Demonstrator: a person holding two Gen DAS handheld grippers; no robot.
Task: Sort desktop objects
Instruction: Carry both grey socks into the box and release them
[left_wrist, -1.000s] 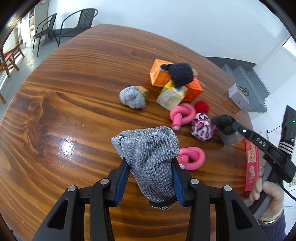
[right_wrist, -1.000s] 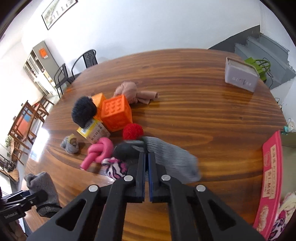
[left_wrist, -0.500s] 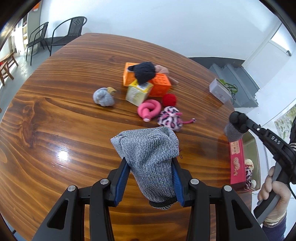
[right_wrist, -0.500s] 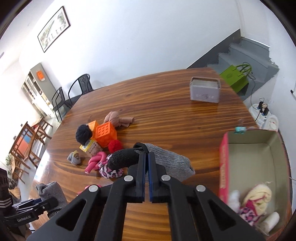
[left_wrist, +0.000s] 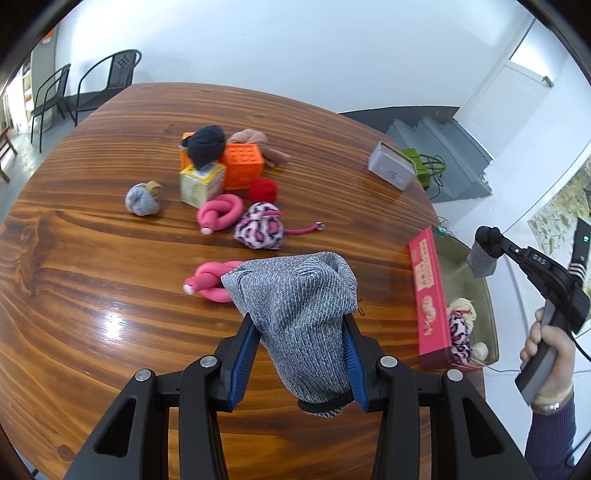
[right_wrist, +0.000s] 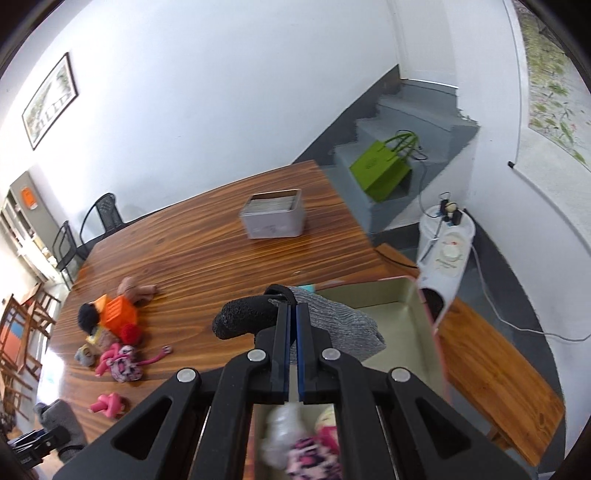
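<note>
Grey glove (right_wrist: 332, 325) pinched in right claw (right_wrist: 291, 314) above box (right_wrist: 410, 332).

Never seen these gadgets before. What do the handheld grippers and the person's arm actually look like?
Each gripper, left gripper and right gripper, is a black plastic frame with silver bolts and blue pads. The right one has a grey handle, white lettering and a thin cable. The hand shows a purple sleeve and a metal wristband.

Box contents (right_wrist: 303, 443) blurred, partly hidden behind right tool (right_wrist: 291, 321)
</note>
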